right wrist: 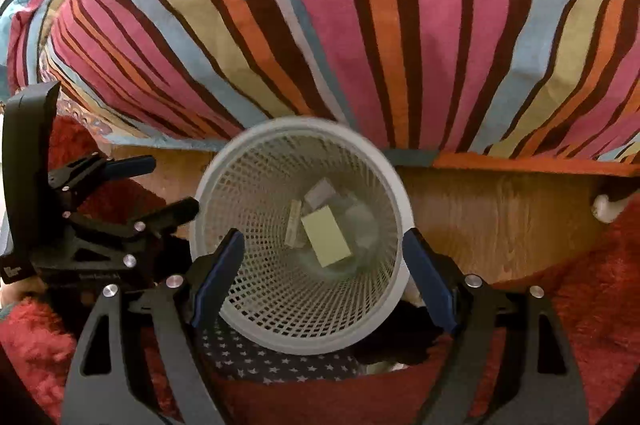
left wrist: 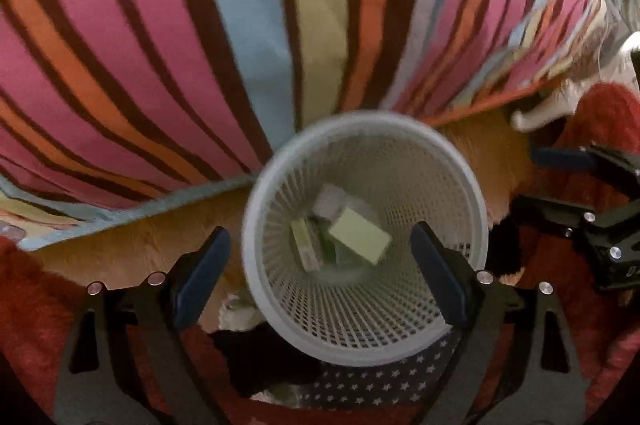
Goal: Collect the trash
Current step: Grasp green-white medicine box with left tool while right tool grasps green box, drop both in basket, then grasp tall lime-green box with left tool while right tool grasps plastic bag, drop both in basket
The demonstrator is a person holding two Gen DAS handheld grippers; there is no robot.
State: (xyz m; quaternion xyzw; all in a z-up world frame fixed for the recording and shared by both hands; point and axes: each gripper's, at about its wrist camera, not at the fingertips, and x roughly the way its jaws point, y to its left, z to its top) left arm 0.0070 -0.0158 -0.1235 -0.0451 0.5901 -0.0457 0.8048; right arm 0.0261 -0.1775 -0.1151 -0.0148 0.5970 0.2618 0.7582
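A white mesh wastebasket (left wrist: 464,185) stands on the wooden floor against the striped bed. Inside lie a pale green box (left wrist: 359,236), a narrow carton (left wrist: 305,245) and a grey-white piece (left wrist: 329,203). My left gripper (left wrist: 320,257) is open and empty above the basket's mouth. My right gripper (right wrist: 324,261) is open and empty above the same basket (right wrist: 394,169), with the green box (right wrist: 326,237) below. The right gripper also shows at the right of the left wrist view (left wrist: 576,201); the left gripper shows at the left of the right wrist view (right wrist: 132,185).
A striped bedcover (left wrist: 240,25) hangs over the bed edge behind the basket. A red shaggy rug (right wrist: 592,285) covers the floor around it. A dark star-patterned cloth (left wrist: 380,385) lies under the basket's near side. A white bed leg (right wrist: 606,209) stands at the right.
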